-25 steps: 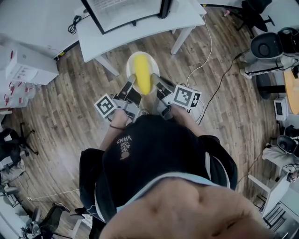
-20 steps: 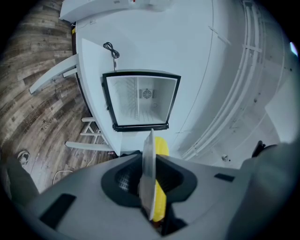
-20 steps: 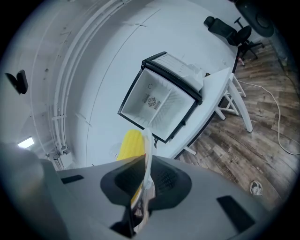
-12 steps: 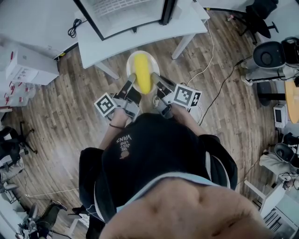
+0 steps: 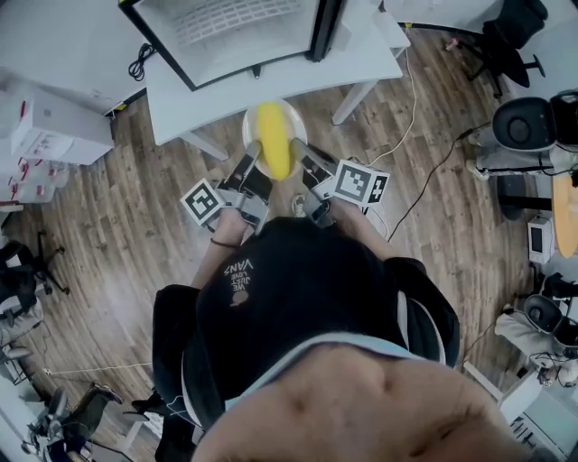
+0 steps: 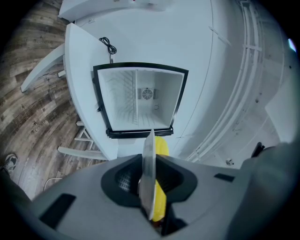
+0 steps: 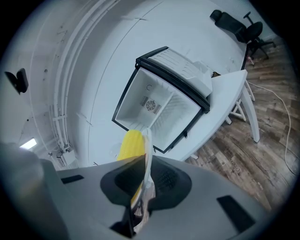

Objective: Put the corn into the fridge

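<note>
A yellow corn cob (image 5: 274, 140) lies on a round white plate (image 5: 250, 123) held out in front of the person. My left gripper (image 5: 254, 168) is shut on the plate's left rim, and my right gripper (image 5: 302, 162) is shut on its right rim. In the left gripper view the plate (image 6: 149, 164) stands edge-on between the jaws, with the corn (image 6: 162, 146) behind it. The right gripper view shows the same plate edge (image 7: 148, 157) and the corn (image 7: 131, 143). Ahead stands the small fridge (image 5: 237, 27) on a white table (image 5: 271, 77), its door open and its white inside (image 6: 138, 101) showing.
The table's legs (image 5: 358, 88) stand on the wood floor just ahead of the plate. A white cable (image 5: 408, 86) trails across the floor at the right. White boxes (image 5: 45, 126) sit at the left, an office chair (image 5: 501, 32) and machines (image 5: 528, 122) at the right.
Both grippers have carried the plate with the corn forward toward the table. The fridge now shows larger and nearer in the head view. The grip on the plate is unchanged.
</note>
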A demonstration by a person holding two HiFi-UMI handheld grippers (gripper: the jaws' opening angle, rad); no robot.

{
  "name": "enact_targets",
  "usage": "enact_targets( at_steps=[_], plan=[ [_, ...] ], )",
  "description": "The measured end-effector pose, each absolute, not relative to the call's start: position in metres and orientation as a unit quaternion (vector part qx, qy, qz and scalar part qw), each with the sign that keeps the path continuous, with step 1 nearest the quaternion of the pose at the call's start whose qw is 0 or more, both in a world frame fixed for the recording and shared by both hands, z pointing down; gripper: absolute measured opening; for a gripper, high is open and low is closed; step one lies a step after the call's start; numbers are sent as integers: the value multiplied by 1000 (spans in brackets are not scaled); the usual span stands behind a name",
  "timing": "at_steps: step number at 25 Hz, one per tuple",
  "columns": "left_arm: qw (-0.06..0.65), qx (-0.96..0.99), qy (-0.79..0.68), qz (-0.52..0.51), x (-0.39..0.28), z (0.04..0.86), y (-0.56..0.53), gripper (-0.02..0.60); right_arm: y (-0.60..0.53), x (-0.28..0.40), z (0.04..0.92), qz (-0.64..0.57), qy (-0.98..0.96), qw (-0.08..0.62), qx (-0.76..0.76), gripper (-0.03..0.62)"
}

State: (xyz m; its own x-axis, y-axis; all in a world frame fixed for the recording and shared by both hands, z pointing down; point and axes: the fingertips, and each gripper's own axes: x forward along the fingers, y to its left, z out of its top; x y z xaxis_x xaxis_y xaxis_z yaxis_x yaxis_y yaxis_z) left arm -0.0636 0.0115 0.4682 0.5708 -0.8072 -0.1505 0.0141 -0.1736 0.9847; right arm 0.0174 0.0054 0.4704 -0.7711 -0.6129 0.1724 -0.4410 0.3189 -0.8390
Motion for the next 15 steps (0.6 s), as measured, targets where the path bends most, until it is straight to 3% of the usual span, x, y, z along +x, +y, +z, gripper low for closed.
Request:
enact_targets(
  at_steps=[15],
  plan=[
    [555, 666, -327, -377, -40, 471, -54, 67, -67, 41, 474, -490, 819, 72, -289, 35]
  ],
)
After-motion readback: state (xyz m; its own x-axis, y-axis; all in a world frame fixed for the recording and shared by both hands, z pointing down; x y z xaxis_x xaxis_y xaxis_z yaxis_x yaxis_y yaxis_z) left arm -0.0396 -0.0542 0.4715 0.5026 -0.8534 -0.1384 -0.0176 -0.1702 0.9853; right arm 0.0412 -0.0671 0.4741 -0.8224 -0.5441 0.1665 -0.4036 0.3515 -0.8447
